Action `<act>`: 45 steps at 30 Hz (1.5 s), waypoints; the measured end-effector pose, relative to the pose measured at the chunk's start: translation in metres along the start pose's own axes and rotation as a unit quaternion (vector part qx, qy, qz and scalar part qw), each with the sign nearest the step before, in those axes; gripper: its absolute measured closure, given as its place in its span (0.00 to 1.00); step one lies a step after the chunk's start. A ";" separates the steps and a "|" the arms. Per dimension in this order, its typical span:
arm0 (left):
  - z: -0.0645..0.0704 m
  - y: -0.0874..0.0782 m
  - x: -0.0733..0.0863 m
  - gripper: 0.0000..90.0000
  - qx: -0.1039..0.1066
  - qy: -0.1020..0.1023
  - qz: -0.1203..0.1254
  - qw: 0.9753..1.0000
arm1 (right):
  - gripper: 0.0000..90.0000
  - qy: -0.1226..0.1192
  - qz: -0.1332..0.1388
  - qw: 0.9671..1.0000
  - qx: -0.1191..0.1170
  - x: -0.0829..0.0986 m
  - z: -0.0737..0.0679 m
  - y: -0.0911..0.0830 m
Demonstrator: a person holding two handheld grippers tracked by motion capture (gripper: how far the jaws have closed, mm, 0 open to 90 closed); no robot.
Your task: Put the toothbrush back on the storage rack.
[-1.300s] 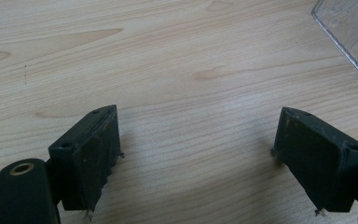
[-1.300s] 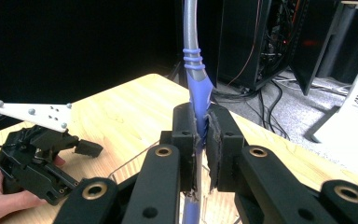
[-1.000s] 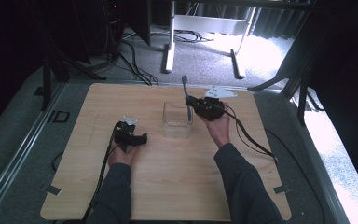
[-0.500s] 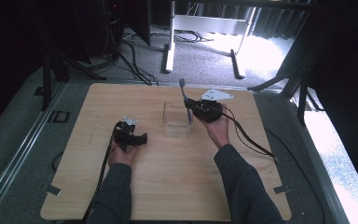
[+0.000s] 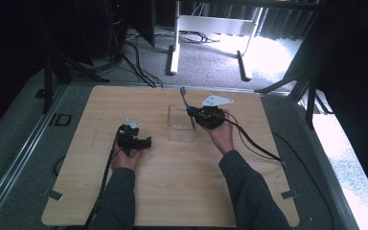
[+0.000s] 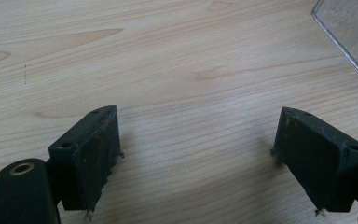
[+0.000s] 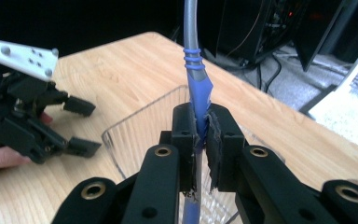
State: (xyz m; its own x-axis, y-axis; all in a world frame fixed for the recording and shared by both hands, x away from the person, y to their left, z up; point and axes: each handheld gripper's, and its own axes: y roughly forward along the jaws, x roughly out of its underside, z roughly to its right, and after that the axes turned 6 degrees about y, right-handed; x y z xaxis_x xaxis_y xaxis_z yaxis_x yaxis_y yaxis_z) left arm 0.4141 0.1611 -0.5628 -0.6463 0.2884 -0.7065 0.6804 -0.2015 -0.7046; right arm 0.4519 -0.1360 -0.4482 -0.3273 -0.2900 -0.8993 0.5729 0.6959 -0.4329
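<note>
Fingers (image 6: 91, 154) of the left gripper (image 5: 133, 140) stand wide apart with nothing between them, low over the bare table (image 5: 172, 191) at the left. Just right of it sits a clear plastic box (image 5: 180, 125), light, thin-walled and likely slippery. Farther right, the right gripper (image 5: 206, 116) is closed on a utensil (image 7: 196, 88) at its blue handle sleeve, holding it upright over the box. That slim, stiff, light utensil probably handles best by the grippy sleeve, not the smooth metal stem.
</note>
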 end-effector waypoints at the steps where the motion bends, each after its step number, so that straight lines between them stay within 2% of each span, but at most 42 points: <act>1: 0.000 0.000 0.000 0.16 0.000 0.000 0.000 1.000 | 0.91 -0.004 -0.004 1.000 0.002 0.001 0.000 0.000; 14: 0.000 0.000 0.000 0.16 0.000 0.000 0.000 1.000 | 0.90 -0.008 -0.036 0.999 -0.004 0.009 0.001 0.005; 18: 0.000 0.000 0.000 0.16 0.000 0.000 0.000 1.000 | 0.79 -0.008 -0.042 0.999 -0.008 0.011 0.001 0.004; 20: 0.000 0.000 0.000 0.16 0.000 0.000 0.000 1.000 | 0.78 -0.009 -0.041 0.999 -0.010 0.011 0.001 0.003; 23: 0.000 0.000 0.000 0.16 0.000 0.001 0.000 1.000 | 0.72 -0.010 -0.039 0.999 -0.011 0.014 0.002 -0.002; 29: 0.000 0.000 0.000 0.16 0.000 0.001 0.000 1.000 | 0.70 -0.007 -0.030 0.999 -0.018 0.016 0.005 -0.012; 37: 0.000 0.000 0.000 0.16 0.000 0.000 0.000 1.000 | 0.66 0.000 -0.017 1.000 -0.008 0.019 0.012 -0.028; 45: 0.000 0.000 0.000 0.16 0.001 0.001 0.000 1.000 | 0.59 0.011 -0.033 0.999 0.002 0.027 0.019 -0.044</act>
State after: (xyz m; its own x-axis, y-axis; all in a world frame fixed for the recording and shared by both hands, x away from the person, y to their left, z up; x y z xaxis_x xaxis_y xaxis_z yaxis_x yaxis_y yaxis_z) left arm 0.4141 0.1610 -0.5628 -0.6464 0.2896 -0.7059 0.6793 -0.2030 -0.7053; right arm 0.4318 -0.1874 -0.4548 -0.3797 -0.3206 -0.8678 0.5533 0.6730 -0.4908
